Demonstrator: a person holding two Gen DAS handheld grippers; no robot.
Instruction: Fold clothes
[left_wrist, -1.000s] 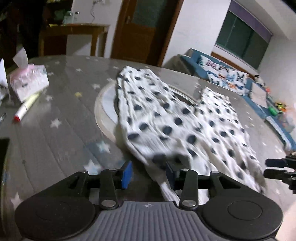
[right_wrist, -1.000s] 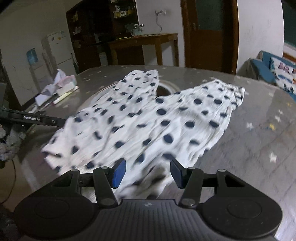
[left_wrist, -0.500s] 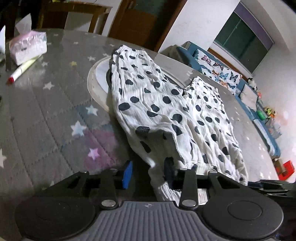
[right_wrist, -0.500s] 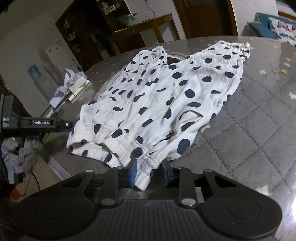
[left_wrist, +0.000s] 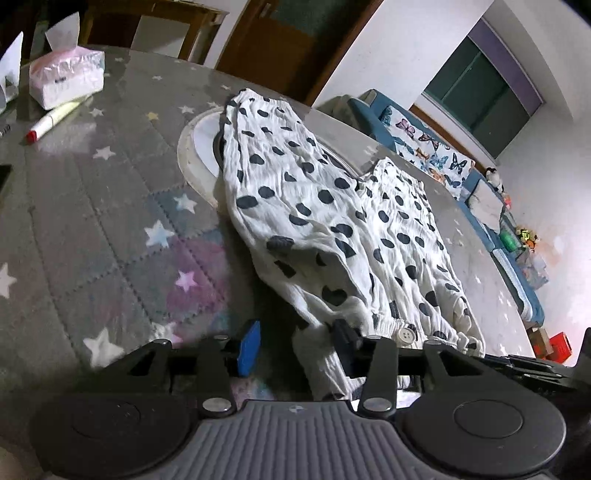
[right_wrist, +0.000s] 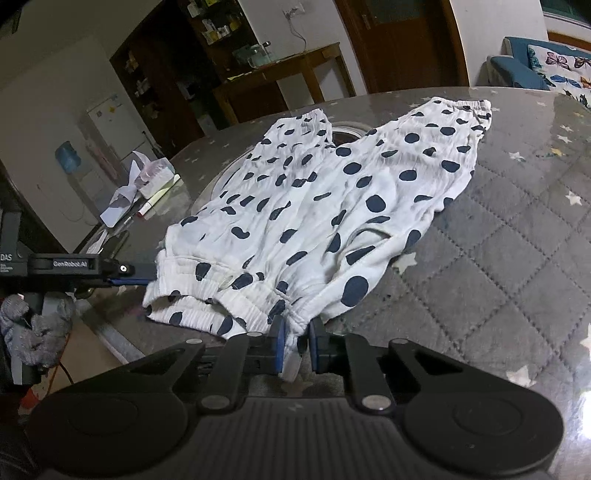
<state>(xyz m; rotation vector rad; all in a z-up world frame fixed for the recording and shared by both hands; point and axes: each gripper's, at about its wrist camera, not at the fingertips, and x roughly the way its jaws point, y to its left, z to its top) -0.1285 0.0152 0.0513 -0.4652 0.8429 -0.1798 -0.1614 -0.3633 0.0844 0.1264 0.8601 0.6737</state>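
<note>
White trousers with dark polka dots (left_wrist: 332, 229) lie flat on the grey star-patterned table (left_wrist: 110, 221), waistband toward me and legs pointing away. In the left wrist view my left gripper (left_wrist: 295, 349) is open, and the left end of the waistband lies between its spread fingers, against the right pad. In the right wrist view my right gripper (right_wrist: 297, 345) is shut on the right end of the trousers' waistband (right_wrist: 229, 295). The left gripper (right_wrist: 74, 266) also shows side-on at the waistband's other corner.
A round turntable (left_wrist: 195, 147) lies under the far trouser leg. A pink tissue pack (left_wrist: 66, 74) and a marker pen (left_wrist: 55, 118) sit at the far left. The table's near edge (right_wrist: 110, 332) runs just below the waistband. A blue sofa (left_wrist: 443, 162) stands beyond.
Both grippers came down and in to the waistband at the near table edge. The right gripper narrowed from open to shut on the waistband. The left stayed open.
</note>
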